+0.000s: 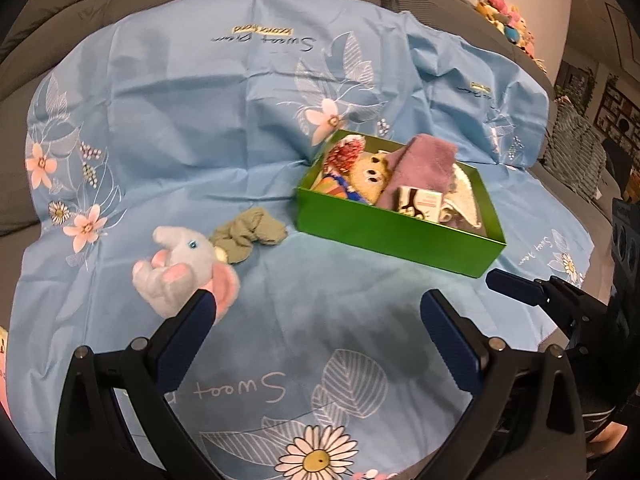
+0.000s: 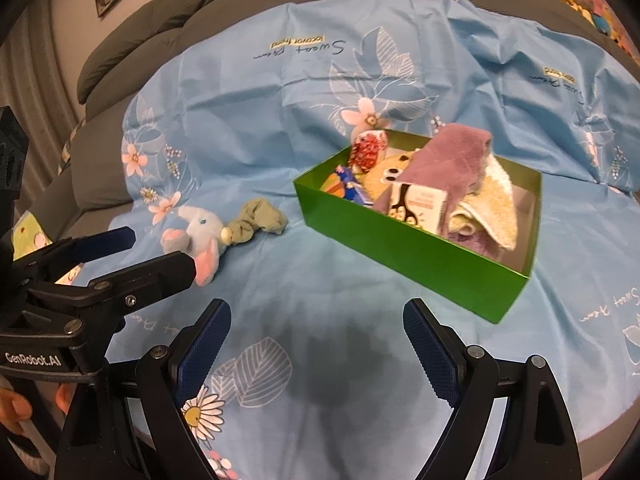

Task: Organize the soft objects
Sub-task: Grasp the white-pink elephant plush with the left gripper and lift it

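Left tool (image 1: pixel 316 304) spread | elephant plush (image 1: pixel 182 268) touching its left fingertip

Grey plush elephant (image 1: pixel 182 268) with pink ears lies on its side to my left, an olive cloth bundle (image 1: pixel 248 233) touching it. Further right, the open green box (image 1: pixel 400 236) holds a purple towel (image 1: pixel 416 168), cream towel (image 2: pixel 490 200) and plush toys.

My left gripper (image 1: pixel 320 312) stands with its jaws wide apart in the lower part of its own view, and nothing is between the blue pads. My right gripper (image 2: pixel 316 320) is spread the same way (also empty). In the right view the left gripper crosses the left edge, and my fingers (image 2: pixel 16 408) appear at lower left.
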### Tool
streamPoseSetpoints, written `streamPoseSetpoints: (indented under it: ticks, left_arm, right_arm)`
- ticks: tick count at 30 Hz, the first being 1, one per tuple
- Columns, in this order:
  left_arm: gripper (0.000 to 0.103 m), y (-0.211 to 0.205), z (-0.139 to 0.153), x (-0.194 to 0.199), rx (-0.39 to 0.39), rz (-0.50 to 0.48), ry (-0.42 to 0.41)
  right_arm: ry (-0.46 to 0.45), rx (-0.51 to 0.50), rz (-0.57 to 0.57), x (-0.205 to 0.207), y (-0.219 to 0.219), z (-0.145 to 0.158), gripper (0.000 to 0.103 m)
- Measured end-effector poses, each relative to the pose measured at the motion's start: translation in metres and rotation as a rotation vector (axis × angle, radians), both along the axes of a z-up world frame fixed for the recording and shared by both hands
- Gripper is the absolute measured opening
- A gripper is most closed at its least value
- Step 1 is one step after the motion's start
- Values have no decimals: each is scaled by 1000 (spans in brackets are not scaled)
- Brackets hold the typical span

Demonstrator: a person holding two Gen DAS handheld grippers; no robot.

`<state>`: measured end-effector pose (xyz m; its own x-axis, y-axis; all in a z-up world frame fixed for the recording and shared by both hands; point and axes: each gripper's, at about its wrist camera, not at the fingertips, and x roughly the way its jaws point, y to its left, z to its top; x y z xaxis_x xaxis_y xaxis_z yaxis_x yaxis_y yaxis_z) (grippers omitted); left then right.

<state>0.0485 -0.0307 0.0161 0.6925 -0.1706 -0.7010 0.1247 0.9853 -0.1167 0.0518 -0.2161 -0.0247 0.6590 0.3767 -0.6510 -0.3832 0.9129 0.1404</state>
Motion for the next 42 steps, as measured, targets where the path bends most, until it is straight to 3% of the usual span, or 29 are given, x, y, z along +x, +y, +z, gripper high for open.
streamPoseSetpoints:
  ticks: [7, 15, 23, 31, 37, 40, 42]
  left_arm:
    - [102, 33, -15, 9, -31, 51, 38]
    - [102, 101, -32, 15, -82, 186, 89]
    - [102, 151, -53, 35, -210, 258, 134]
    - [102, 159, -76, 77, -341, 230, 215]
    - [100, 161, -86, 95, -373, 177, 251]
    - [87, 165, -93, 96, -398, 172, 269]
    - [86, 168, -98, 95, -426, 167, 278]
  right_arm:
    - [28, -16, 45, 9, 25, -11, 89]
    - [71, -27, 151, 17, 63, -34, 88]
    - [102, 7, 265, 34, 106, -51, 88]
    - [125, 60, 335, 76, 152, -66, 89]
    - [194, 117, 379, 101, 177, -80, 89]
    - [229, 154, 416, 106, 183, -88, 88]
    - [233, 152, 430, 106, 187, -90, 76]
